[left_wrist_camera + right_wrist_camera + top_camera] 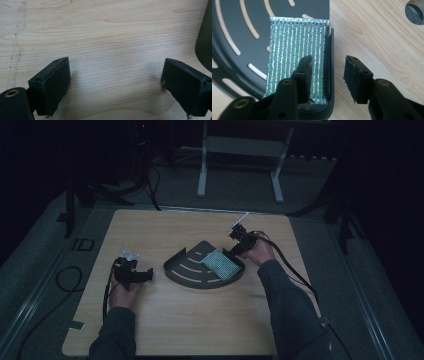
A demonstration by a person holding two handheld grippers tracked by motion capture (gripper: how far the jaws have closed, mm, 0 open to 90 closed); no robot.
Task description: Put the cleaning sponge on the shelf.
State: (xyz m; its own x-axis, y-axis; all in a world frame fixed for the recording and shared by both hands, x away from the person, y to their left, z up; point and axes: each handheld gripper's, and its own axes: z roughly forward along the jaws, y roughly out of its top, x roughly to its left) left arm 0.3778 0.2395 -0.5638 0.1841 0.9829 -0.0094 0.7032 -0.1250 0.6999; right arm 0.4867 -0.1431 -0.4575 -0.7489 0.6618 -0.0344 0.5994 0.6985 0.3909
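A dark quarter-round slotted tray [180,275] lies mid-table, with a silvery-green ribbed sponge [221,264] resting flat at its right side. My right gripper [237,251] stands at the tray's right edge. In the right gripper view its open jaws [328,72] straddle the tray's upright rim [331,50]: one fingertip hovers over the sponge [292,50], the other over bare wood outside the rim, and neither pad presses on anything. My left gripper [145,276] rests left of the tray, open wide [115,80], with only wood between its fingers. The tray's dark edge [205,45] shows to its right.
The wooden table [200,320] stands on a grey floor in a dim room. A white frame stand [240,150] is behind the far edge. Cables trail from both grippers. A round hole [415,11] sits in the tabletop beyond the right gripper.
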